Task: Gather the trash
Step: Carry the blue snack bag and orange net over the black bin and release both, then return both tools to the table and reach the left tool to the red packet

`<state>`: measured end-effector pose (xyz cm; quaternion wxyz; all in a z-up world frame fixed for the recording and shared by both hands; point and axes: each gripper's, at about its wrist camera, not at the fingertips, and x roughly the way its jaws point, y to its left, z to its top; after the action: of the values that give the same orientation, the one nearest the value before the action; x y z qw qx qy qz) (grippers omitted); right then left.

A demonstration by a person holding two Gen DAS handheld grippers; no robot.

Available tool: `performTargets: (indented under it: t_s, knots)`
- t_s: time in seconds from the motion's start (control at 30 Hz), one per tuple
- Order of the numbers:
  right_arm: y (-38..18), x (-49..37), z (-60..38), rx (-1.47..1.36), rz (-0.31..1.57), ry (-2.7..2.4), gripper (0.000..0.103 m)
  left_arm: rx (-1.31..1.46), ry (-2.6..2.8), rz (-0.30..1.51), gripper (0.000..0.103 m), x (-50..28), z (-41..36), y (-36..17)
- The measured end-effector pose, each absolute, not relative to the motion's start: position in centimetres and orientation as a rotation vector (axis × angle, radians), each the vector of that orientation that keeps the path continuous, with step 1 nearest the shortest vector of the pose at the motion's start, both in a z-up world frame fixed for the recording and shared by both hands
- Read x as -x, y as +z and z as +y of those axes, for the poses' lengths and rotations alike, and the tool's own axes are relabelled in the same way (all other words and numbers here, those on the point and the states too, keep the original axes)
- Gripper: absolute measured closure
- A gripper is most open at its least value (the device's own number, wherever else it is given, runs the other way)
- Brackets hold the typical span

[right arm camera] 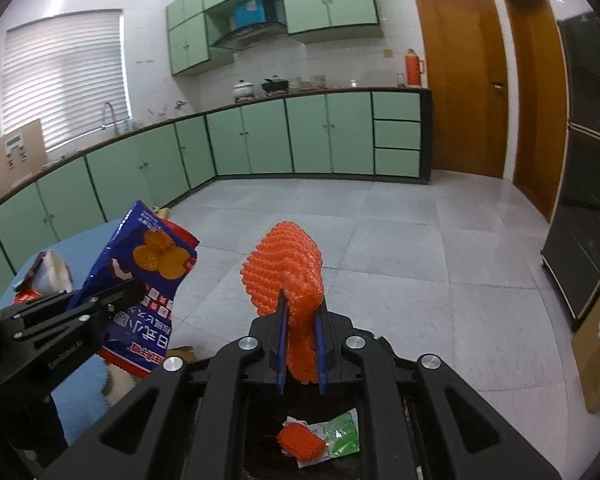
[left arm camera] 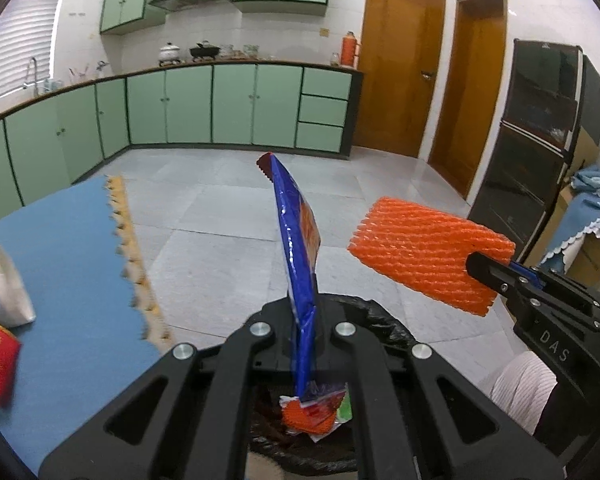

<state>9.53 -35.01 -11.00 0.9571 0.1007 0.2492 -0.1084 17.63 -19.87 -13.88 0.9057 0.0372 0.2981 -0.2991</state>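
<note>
We hold one blue wrapper (left arm camera: 296, 240) clamped in our left gripper (left arm camera: 303, 332) and one orange foam net (right arm camera: 288, 276) pinched in our right gripper (right arm camera: 300, 344), both above the bin (left arm camera: 384, 320) just below the fingers. Both look light, limp and crushable, so edge grips suffice. Two scraps lie inside.

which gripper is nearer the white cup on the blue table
Left. The left gripper sits beside the blue table holding the white cup; the right gripper is farther right, beyond it.
</note>
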Motion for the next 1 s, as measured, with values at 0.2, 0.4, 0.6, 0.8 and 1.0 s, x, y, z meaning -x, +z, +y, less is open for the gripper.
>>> performTargets:
  t_s: [0.2,0.4,0.6,0.8,1.0]
  knots:
    - [-12.3,-10.1,-36.9,-0.237,0.538,-0.261,0.088,-0.076,-0.666,0.656,0.095,-19.1,-22.1,-14.8]
    - [-12.5,-10.5,-36.9,-0.231,0.553,-0.268,0.076,-0.057,-0.676,0.663,0.071,-19.4,-22.1,-14.9]
    - [-12.5,-10.7,-36.7,-0.212,0.559,-0.283,0.045,-0.039,-0.648,0.663,0.068,-19.9,-21.0,-14.5]
    - [-11.5,-10.2,-36.4,-0.210,0.534,-0.301,0.026,-0.011,-0.580,0.624,0.059,-20.1,-18.0,-12.9]
    - [-9.4,-10.3,-33.4,-0.196,0.484,-0.231,0.010,0.016,-0.497,0.568,0.041,-19.3,-13.9,-10.4]
